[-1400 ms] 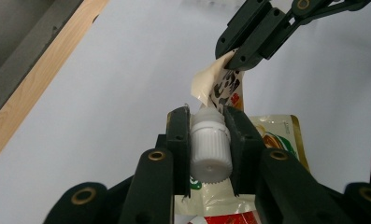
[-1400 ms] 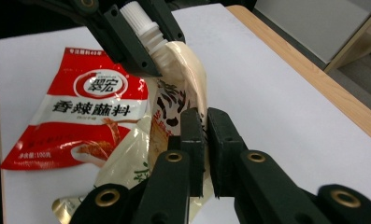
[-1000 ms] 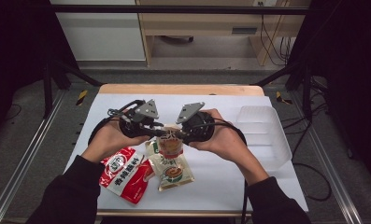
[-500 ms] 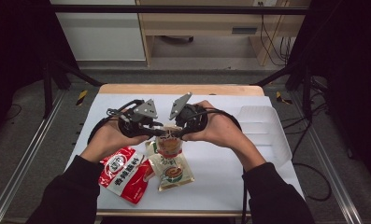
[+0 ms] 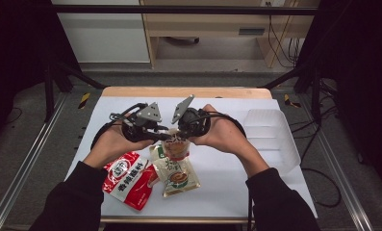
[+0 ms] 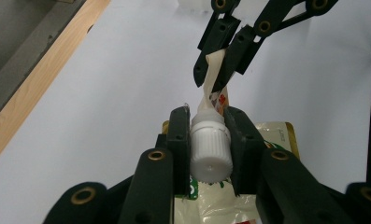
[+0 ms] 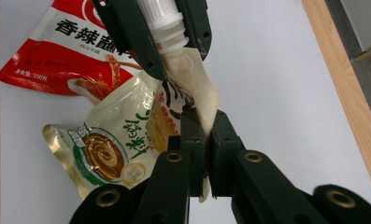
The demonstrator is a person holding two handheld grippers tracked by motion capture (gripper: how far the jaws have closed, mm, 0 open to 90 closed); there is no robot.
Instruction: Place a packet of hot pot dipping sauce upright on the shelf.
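Since a second ago the right gripper (image 5: 178,139) has tipped its grey plate more upright, while in the high view both hands hold the cream spouted pouch (image 5: 175,150) mid-table, beside a red snack packet (image 5: 128,178) and well clear of the clear plastic tray (image 5: 275,139). Left gripper view: the left gripper (image 6: 206,140) is clamped on the pouch's white screw cap (image 6: 210,147), bare white table around. Right gripper view: its jaws pinch the pouch's edge just below the spout.
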